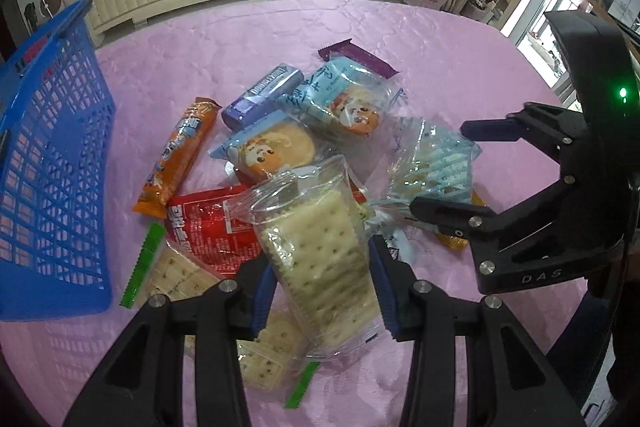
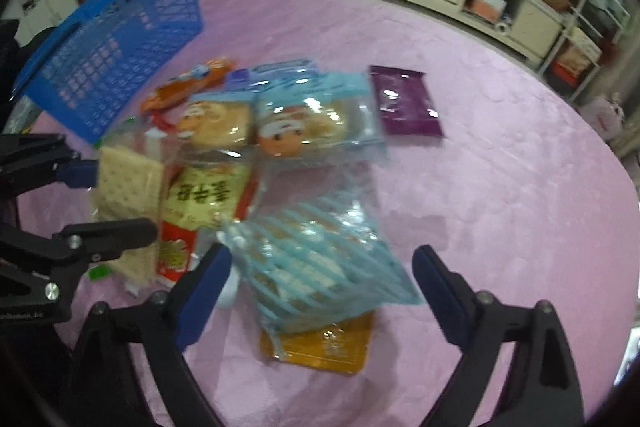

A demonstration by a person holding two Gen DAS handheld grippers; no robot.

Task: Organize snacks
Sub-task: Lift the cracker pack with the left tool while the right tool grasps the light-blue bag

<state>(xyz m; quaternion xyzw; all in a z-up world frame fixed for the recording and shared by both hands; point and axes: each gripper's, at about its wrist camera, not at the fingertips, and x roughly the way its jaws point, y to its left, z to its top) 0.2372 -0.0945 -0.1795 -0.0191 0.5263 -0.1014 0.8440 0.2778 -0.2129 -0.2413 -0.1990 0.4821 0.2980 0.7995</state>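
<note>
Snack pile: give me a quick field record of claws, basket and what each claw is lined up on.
left claw: closed on clear cracker pack, pads pressing both its sides
right claw: open, straddling blue-striped packet, pads not touching it
blue basket: beside the pile, on the left claw's side; no snacks visible inside
pile: two cartoon-face cakes, orange bar, red packet, purple wrapper lying apart
surface: pink tablecloth

L tongs (image 1: pixel 322 301) clamped on pack, R tongs (image 2: pixel 322 291) spread wide
</note>
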